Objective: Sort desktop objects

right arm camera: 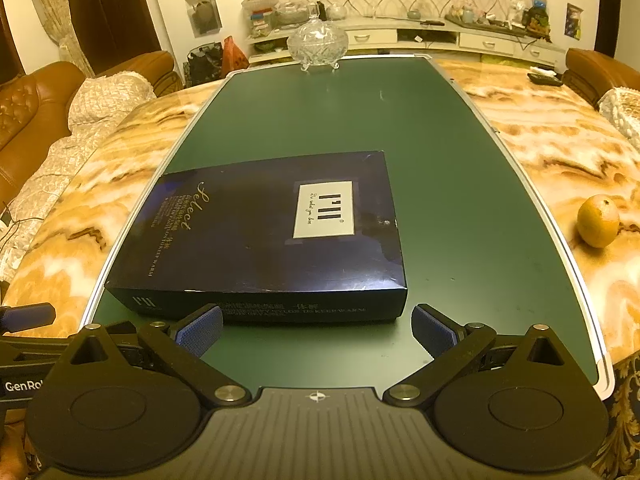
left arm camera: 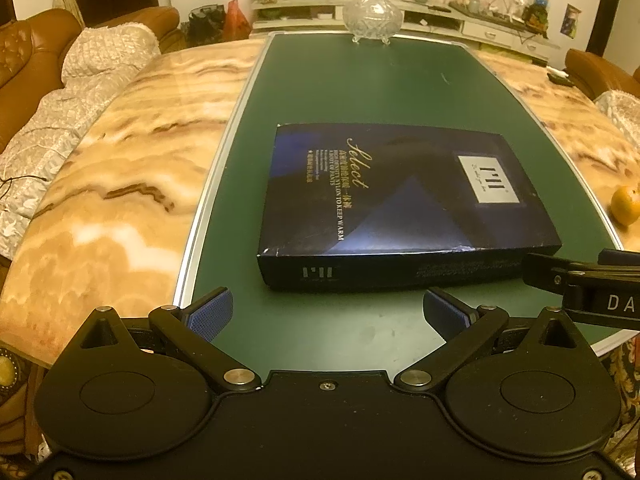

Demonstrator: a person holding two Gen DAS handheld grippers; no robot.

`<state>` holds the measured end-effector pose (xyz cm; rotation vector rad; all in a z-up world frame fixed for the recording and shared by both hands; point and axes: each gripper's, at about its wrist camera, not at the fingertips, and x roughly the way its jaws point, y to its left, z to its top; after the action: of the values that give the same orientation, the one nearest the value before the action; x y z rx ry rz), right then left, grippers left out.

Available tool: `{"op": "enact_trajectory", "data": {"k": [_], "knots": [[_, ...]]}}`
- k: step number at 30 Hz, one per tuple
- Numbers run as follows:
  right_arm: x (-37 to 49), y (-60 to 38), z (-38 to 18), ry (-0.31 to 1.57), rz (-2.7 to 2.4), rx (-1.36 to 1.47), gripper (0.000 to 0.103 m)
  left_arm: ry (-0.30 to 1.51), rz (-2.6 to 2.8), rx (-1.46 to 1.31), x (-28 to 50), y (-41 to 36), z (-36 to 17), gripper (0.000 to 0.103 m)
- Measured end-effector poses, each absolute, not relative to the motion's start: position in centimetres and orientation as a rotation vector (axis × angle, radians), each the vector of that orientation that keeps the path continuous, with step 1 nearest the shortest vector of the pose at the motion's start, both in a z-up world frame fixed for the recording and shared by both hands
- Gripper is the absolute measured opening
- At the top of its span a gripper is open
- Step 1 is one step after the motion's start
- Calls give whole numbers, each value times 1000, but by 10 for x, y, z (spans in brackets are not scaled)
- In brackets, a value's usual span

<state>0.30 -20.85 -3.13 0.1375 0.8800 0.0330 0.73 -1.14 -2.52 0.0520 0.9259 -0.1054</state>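
Observation:
A flat dark blue box with a white label lies on the green mat. My left gripper hangs open just short of the box's near edge, nothing between its blue pads. My right gripper is open too, close to the box's near right corner. An orange sits on the marble table to the right of the mat. A lidded crystal bowl stands at the mat's far end. The right gripper's side shows at the left wrist view's right edge.
The marble table reaches out on both sides of the mat. Brown sofas with lace covers flank it. A dark remote-like item lies at the far right. A cluttered white cabinet lines the back wall.

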Motion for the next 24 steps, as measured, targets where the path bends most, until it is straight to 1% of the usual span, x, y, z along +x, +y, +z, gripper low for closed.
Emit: {"op": "enact_trajectory", "data": {"k": [24], "knots": [[1, -210, -33, 880, 32, 145, 103, 913, -98, 81, 8, -18, -28, 103]]}}
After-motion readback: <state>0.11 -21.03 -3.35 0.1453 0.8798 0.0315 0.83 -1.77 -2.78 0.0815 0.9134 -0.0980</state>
